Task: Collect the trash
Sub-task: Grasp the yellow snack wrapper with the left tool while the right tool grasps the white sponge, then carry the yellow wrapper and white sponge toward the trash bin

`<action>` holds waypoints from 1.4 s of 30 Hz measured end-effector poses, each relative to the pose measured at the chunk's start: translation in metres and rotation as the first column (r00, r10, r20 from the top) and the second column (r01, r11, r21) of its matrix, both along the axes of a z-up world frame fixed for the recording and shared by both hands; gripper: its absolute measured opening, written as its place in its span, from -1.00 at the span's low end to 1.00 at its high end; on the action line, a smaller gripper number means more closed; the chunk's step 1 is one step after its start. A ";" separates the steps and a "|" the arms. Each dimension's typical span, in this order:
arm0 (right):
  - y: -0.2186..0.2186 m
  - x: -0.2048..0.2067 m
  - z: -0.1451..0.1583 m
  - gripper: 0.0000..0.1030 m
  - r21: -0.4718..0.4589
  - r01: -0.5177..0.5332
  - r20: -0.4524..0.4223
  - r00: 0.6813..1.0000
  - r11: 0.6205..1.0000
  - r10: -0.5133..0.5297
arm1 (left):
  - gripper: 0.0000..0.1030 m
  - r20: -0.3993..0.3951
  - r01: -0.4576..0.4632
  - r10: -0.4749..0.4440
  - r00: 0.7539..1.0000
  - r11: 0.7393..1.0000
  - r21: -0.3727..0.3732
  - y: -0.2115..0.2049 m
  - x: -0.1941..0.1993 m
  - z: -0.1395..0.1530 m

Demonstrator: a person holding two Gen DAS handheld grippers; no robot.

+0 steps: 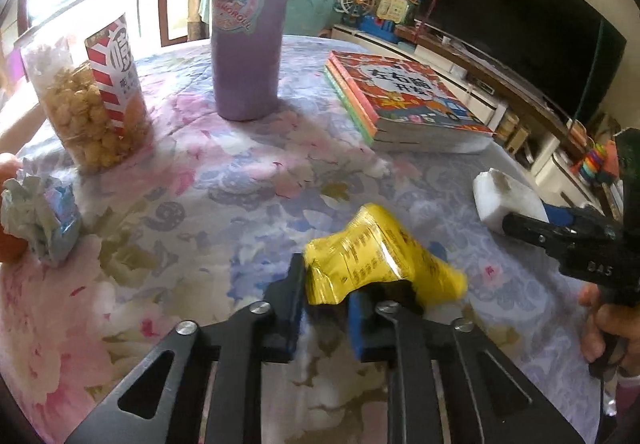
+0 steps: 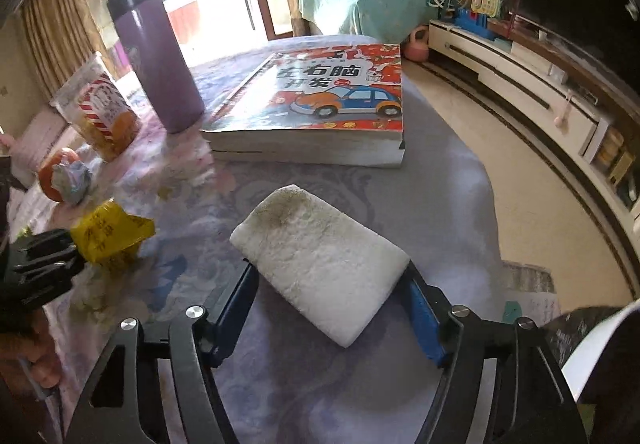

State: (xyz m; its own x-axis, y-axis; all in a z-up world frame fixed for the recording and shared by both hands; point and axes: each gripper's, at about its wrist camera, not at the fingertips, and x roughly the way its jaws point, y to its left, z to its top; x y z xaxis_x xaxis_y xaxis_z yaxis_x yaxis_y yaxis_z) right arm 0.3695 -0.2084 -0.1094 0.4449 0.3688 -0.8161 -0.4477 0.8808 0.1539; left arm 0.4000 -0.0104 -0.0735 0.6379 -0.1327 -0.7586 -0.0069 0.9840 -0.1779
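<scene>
My left gripper [image 1: 326, 300] is shut on a crumpled yellow wrapper [image 1: 372, 256] just above the floral tablecloth; the wrapper also shows in the right wrist view [image 2: 110, 232]. My right gripper [image 2: 332, 292] is shut on a white foam block [image 2: 320, 260], which also shows in the left wrist view [image 1: 506, 199] at the right. A crumpled blue-grey paper ball [image 1: 40, 215] lies at the table's left edge beside an orange [image 2: 54, 171].
A purple flask [image 1: 250, 23], a popcorn bag [image 1: 90, 103] and stacked picture books [image 1: 404, 99] stand on the far half of the table [image 1: 240, 179]. The table edge is to the right, with floor [image 2: 500, 171] and a TV cabinet [image 2: 520, 91] beyond.
</scene>
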 end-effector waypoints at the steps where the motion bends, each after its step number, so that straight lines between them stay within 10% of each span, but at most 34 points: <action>1: -0.001 -0.003 0.002 0.36 0.016 -0.001 -0.001 1.000 1.000 0.001 | -0.73 0.004 0.004 -0.004 1.000 1.000 -0.005 -0.001 -0.003 0.001; 42: -0.137 -0.207 0.040 0.37 0.258 0.333 -0.013 0.940 0.907 -0.341 | -0.77 0.026 0.250 -0.249 0.968 0.965 -0.079 -0.127 -0.142 0.045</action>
State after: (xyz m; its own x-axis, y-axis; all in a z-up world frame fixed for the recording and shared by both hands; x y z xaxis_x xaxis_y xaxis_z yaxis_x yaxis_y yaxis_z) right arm 0.1622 -0.3454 -0.0696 0.6032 0.3843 -0.6989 -0.1397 0.9136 0.3818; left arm 0.2583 -0.1378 -0.0284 0.5881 -0.3498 -0.7292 0.2406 0.9365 -0.2552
